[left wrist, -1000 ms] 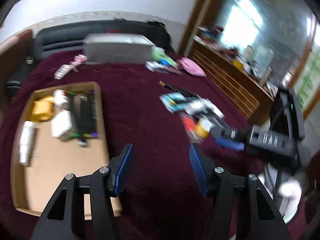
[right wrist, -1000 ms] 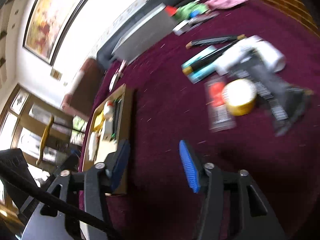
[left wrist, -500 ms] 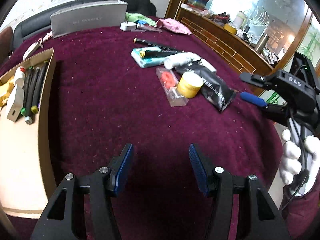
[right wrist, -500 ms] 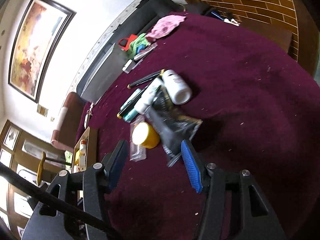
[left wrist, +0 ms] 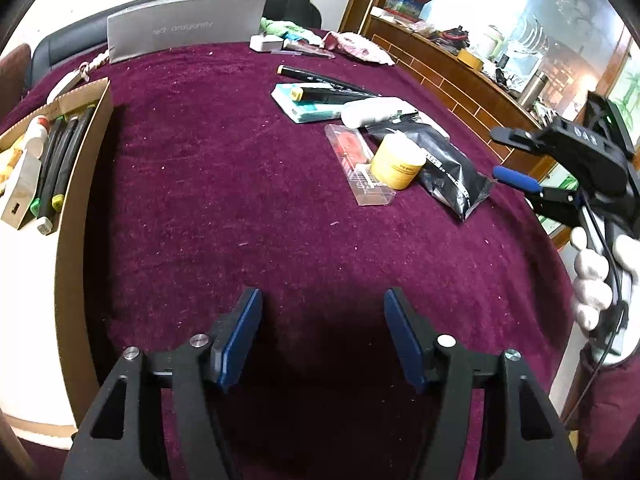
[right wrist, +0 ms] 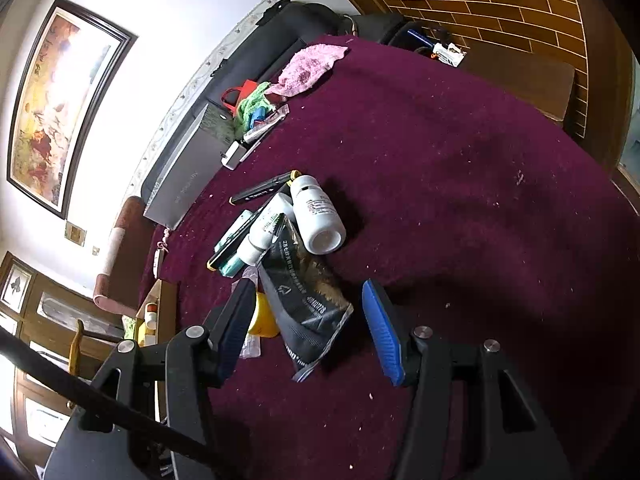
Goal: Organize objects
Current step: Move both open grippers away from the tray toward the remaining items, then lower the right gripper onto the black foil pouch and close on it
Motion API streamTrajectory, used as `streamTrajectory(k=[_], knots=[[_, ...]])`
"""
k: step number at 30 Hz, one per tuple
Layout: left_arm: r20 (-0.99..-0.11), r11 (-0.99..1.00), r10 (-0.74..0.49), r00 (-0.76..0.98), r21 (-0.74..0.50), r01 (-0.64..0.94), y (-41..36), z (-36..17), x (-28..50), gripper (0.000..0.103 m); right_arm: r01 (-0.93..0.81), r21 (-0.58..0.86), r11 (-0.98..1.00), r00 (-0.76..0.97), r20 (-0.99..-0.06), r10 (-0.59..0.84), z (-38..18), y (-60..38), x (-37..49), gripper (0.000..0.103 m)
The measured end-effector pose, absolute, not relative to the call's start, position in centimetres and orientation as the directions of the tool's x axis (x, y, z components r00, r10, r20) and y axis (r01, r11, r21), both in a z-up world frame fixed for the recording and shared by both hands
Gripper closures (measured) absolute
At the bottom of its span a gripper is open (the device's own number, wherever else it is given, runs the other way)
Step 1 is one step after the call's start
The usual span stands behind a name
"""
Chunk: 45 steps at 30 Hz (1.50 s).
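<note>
Ahead of your left gripper [left wrist: 322, 336] the tabletop [left wrist: 224, 184] lies bare in a broad lane; its jaws are opening with nothing between them. To its left the cardboard tray's wall [left wrist: 78, 184] bounds that lane. To the right a cluster blocks passage: clear case [left wrist: 362, 178], yellow jar [left wrist: 397, 161], black pouch [left wrist: 448, 168], teal box [left wrist: 308, 106] and markers [left wrist: 332, 84], all touching or overlapping. Your right gripper [right wrist: 308, 332] hangs over the pouch's near end, jaws apart, the jar just beside its left jaw. A white bottle [right wrist: 318, 220] lies against the pouch's far side. Right of the cluster the cloth is unobstructed. A grey box [left wrist: 186, 28] closes off the far edge.
</note>
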<state>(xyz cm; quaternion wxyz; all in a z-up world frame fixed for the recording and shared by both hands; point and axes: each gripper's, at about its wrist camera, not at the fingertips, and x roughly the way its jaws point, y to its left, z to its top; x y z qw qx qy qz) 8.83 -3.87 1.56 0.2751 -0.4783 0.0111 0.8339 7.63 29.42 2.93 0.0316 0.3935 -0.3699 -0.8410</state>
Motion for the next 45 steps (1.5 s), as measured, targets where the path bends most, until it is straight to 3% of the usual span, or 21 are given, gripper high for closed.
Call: streamTrajectory(k=[8,12,21,25,28,36,45], knots=[[-0.798,-0.826,0.462,-0.387,-0.228,-0.516,-3.1,1.4,9.1,0.027,-0.163,0.576,-0.801,-0.625,-0.688,-0.368,3.3,26.0,5.0,0.049],[-0.787,-0.816,0.489,-0.377,-0.260,-0.516,-3.4,1.4,9.0,0.024,-0.158,0.462,-0.873,-0.579,-0.760,-0.297,3.0,24.0,3.5,0.049],[-0.789,-0.812,0.489,-0.371,-0.257,-0.524,-3.2,1.3,9.0,0.020,-0.153,0.267,-0.952,-0.549,-0.824,-0.143,2.1,20.7,1.4,0.052],[-0.802,-0.805,0.476,-0.360,-0.232,-0.547,-2.6,1.2,9.2,0.012,-0.145,0.258,-0.955,-0.542,-0.829,-0.142,2.6,20.1,1.6,0.075],[-0.809,-0.797,0.472,-0.351,-0.221,-0.563,-2.3,1.1,9.2,0.009,-0.139,0.278,-0.950,-0.534,-0.829,-0.164,2.7,20.3,2.4,0.083],[-0.792,-0.803,0.521,-0.318,-0.329,-0.497,-3.5,1.9,7.7,0.011,-0.163,0.356,-0.920,-0.514,-0.827,-0.229,2.1,21.1,6.9,0.083],[-0.799,-0.816,0.431,-0.420,-0.147,-0.559,1.6,3.7,4.2,0.011,-0.159,0.437,-0.885,-0.553,-0.782,-0.287,1.7,22.0,8.1,0.078]])
